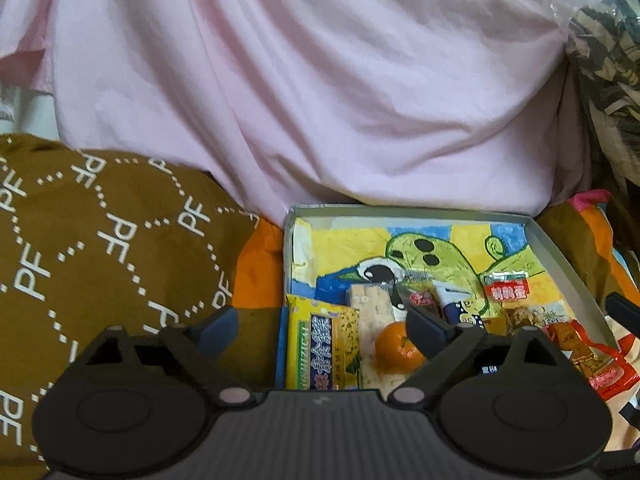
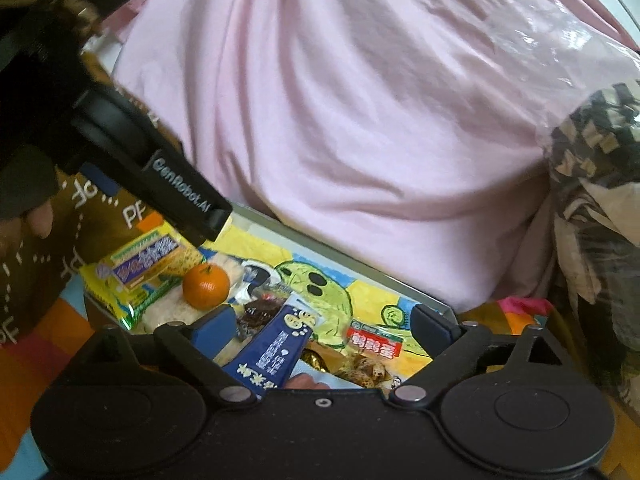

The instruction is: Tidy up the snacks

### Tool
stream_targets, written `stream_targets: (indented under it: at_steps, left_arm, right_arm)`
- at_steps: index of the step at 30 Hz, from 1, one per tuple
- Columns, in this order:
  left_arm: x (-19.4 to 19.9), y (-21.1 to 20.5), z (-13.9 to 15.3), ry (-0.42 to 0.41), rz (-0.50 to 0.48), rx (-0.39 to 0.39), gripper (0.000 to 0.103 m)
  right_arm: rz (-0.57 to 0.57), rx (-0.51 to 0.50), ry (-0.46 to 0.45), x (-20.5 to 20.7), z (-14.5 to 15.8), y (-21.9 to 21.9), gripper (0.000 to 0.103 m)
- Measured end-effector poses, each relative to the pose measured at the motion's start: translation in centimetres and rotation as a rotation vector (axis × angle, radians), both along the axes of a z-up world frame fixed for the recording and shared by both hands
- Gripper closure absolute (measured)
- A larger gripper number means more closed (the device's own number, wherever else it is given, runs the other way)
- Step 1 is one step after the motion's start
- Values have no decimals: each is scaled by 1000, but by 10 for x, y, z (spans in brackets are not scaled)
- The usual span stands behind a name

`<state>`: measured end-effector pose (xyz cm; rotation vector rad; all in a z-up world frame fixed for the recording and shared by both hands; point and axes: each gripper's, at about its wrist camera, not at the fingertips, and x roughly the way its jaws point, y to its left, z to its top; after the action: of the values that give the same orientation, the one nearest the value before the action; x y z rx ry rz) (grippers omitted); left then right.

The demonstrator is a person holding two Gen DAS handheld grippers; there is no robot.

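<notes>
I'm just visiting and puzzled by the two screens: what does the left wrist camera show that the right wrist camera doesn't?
Only the left wrist view shows the red foil packet at the box's right edge. Only the right wrist view shows the other black handheld gripper body and the blue carton's whole printed face. Both show the shallow grey cardboard box, round orange tangerine, yellow biscuit pack and pink bedsheet.
</notes>
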<state>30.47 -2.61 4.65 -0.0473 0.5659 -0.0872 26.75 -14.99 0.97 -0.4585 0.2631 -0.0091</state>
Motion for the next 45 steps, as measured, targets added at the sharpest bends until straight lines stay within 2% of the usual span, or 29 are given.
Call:
stream_targets:
  at_steps: [7, 14, 31, 45]
  left_arm:
    - [-8, -1, 11, -27, 9, 0, 1]
    - [-19, -4, 20, -61, 11, 20, 0]
    - [-63, -4, 32, -119, 65, 47, 0]
    - [-110, 6, 37, -164, 88, 68, 0]
  right_arm:
    - [-29, 63, -21, -5, 13, -8, 2]
    - [-50, 157, -10, -11, 24, -21, 1]
    - [-67, 238, -59, -49, 48, -40, 1]
    - [-57, 322, -65, -85, 64, -46, 1]
